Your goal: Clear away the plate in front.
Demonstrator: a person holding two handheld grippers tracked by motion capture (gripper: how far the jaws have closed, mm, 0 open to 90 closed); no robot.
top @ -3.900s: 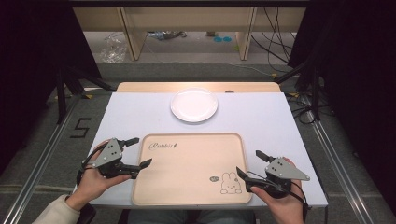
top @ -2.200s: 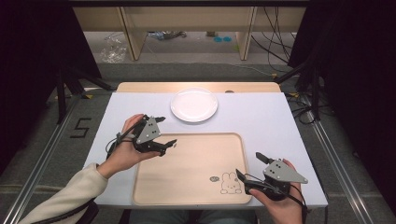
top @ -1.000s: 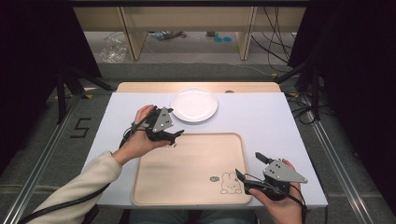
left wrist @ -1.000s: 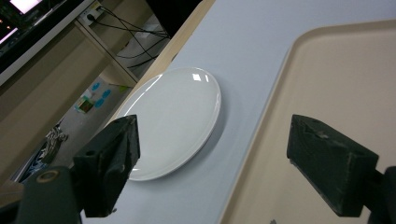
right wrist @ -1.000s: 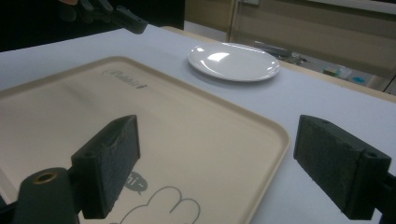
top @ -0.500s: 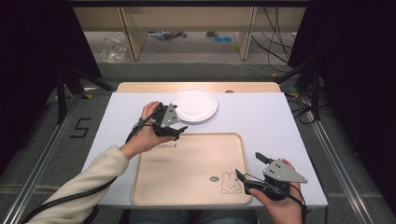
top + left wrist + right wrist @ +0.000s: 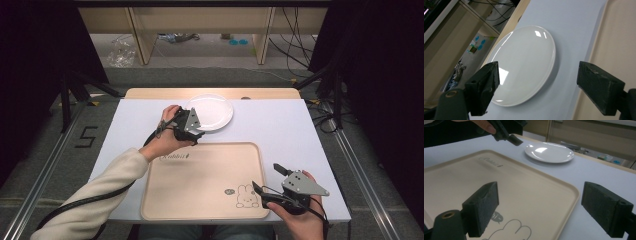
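White tabletop (image 7: 280,125): left gripper (image 7: 536,82), jaws wide, closes on the white plate (image 7: 212,111) upper centre; right gripper (image 7: 546,207) wide, low right. Next: straddle rim, clamp.

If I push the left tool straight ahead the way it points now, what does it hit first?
Most likely the white plate: the left tool is open with its jaws either side of the plate's near rim. Its height above the table is unclear, so it might pass just over the rim.
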